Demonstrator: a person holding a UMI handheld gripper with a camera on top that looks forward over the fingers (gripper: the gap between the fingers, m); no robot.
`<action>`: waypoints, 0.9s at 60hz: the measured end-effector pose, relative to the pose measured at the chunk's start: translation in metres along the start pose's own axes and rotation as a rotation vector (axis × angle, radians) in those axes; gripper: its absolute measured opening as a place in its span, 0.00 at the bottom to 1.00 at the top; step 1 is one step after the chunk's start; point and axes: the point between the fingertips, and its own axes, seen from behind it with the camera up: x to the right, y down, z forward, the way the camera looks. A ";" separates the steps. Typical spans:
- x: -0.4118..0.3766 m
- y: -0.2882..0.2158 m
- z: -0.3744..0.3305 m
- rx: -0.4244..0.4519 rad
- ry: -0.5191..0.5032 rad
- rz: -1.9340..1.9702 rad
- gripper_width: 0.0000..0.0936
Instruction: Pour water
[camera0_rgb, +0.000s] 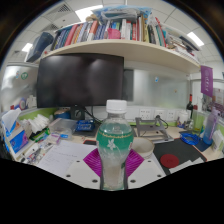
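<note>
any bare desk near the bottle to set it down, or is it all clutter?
The bottle stands between the fingers. Bare patches: the pale desk left of the bottle, before the blue box, and the dark mat to its right. Crowded: behind the bottle under the monitor, and both far ends.

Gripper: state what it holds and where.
The gripper holds a clear water bottle by its lower body, both pink pads pressing its sides.

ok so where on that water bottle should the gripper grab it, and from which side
Take the water bottle by its mid body, below the white cap, coming straight on from this side. It stands upright between the pink finger pads, so the gripper is already lined up. The round, straight-walled body suits two opposed fingers; the tapering neck likely would not.
</note>
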 end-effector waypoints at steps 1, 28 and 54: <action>-0.001 0.000 0.001 -0.005 -0.005 0.003 0.28; -0.066 -0.068 0.038 -0.226 -0.284 1.042 0.28; -0.042 -0.104 0.042 -0.356 -0.465 2.004 0.28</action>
